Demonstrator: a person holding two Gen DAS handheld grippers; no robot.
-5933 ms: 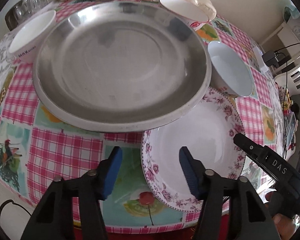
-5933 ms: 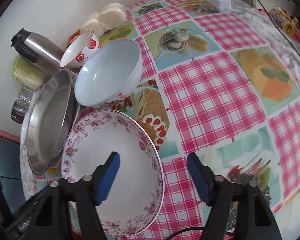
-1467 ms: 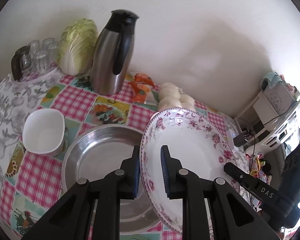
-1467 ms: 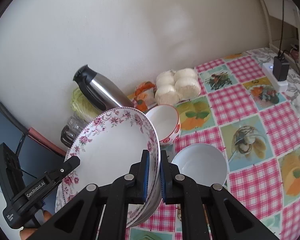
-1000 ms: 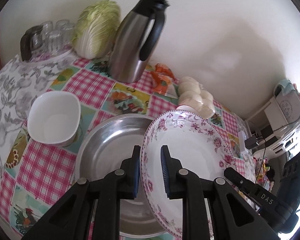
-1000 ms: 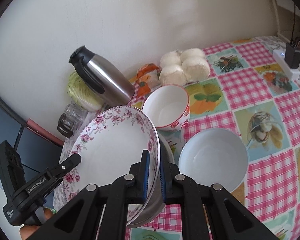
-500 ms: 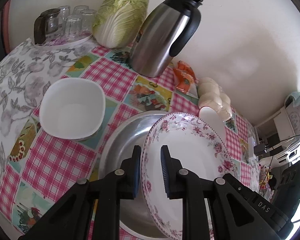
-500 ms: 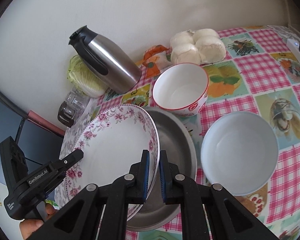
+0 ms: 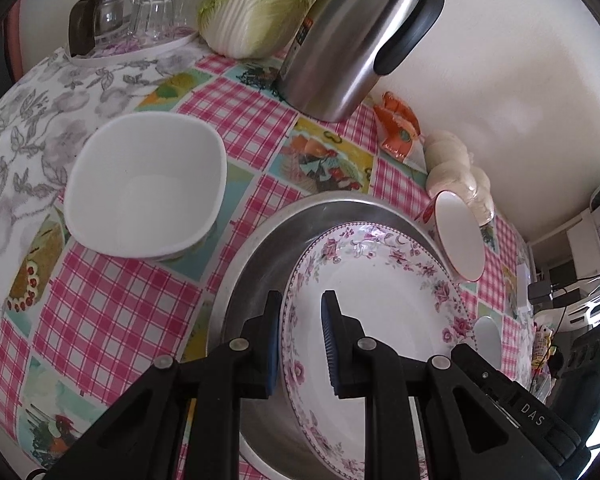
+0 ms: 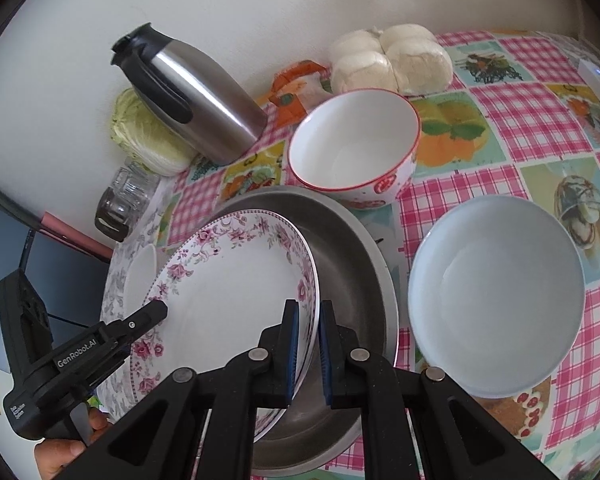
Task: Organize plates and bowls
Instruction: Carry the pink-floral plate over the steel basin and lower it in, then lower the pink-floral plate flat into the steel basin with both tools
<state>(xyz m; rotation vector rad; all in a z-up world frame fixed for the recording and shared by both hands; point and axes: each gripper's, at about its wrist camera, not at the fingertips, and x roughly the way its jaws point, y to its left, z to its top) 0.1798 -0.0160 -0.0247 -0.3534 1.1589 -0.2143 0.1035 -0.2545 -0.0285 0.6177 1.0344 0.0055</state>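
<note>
Both grippers hold a white plate with a pink floral rim (image 9: 384,316), tilted just above the big steel plate (image 9: 260,268). My left gripper (image 9: 300,340) is shut on its left rim. My right gripper (image 10: 309,344) is shut on the opposite rim of the floral plate (image 10: 228,292), over the steel plate (image 10: 352,272). A square white bowl (image 9: 144,188) sits left of the steel plate. A red-rimmed bowl (image 10: 352,144) stands behind it and a pale blue bowl (image 10: 496,296) to its right.
Along the wall stand a steel thermos jug (image 9: 356,40), a cabbage (image 9: 256,4), a tray of glasses (image 9: 140,12), an orange packet (image 9: 396,128) and bagged white buns (image 10: 388,60). A hand (image 10: 60,452) grips the left tool. The checked tablecloth (image 10: 540,120) shows on the right.
Both grippers have come down with the floral plate, which now hangs low over the steel plate. The bowls and the jug look nearer.
</note>
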